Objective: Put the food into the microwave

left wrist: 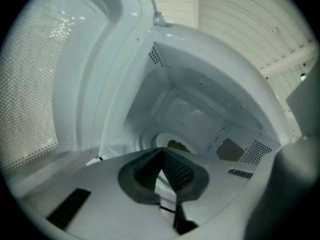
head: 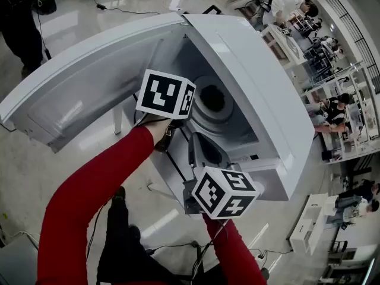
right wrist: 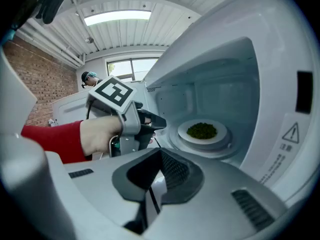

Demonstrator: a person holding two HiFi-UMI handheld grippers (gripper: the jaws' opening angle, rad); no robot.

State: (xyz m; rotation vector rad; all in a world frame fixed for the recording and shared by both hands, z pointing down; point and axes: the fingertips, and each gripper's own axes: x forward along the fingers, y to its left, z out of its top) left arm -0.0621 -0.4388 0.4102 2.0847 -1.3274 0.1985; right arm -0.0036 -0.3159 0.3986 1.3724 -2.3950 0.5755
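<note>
Right gripper [right wrist: 161, 153] hangs just outside the microwave [head: 255, 82], jaws pressed together, empty. Left gripper [left wrist: 161, 151] is nearer in, at the microwave's mouth, jaws together on nothing too. Dead ahead of both, deep inside the microwave, the food [right wrist: 201, 130] sits on its plate [right wrist: 223, 133]. The door [head: 71, 94] hangs open on the left gripper's side, likely next.

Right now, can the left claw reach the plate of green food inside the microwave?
Probably yes. The door stands open and nothing sits between the left claw and the plate; the claw is shut, though, so it must open first.
</note>
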